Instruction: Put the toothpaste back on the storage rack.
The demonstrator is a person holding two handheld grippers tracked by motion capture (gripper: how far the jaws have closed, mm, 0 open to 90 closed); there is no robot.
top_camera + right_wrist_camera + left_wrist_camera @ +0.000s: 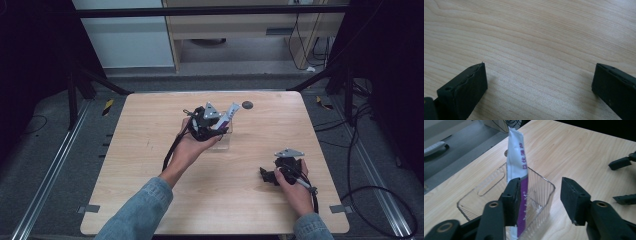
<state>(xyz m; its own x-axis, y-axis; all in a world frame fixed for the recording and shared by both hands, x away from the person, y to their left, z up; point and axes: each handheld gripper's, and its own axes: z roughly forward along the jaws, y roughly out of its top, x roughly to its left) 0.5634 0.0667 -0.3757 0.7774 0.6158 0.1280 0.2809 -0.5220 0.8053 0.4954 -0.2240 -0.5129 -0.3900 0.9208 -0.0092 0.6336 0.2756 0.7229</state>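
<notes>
The left gripper [539, 202] is hovering with jaws wide apart, holding nothing, beside a white-purple sachet [517, 170] standing in a clear plastic bin [486, 187]; the right gripper [539, 87] is resting wide open, gripping nothing, over the wooden table [536, 32] at near right.

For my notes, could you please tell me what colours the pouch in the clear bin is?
The pouch is white and purple, clearest in the left gripper view.

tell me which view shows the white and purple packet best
The left gripper view: the packet stands upright in the clear plastic bin, its printing visible, beside one jaw of the open left gripper. The high view shows the packet small, partly behind that gripper. The right gripper view looks at bare table.
</notes>
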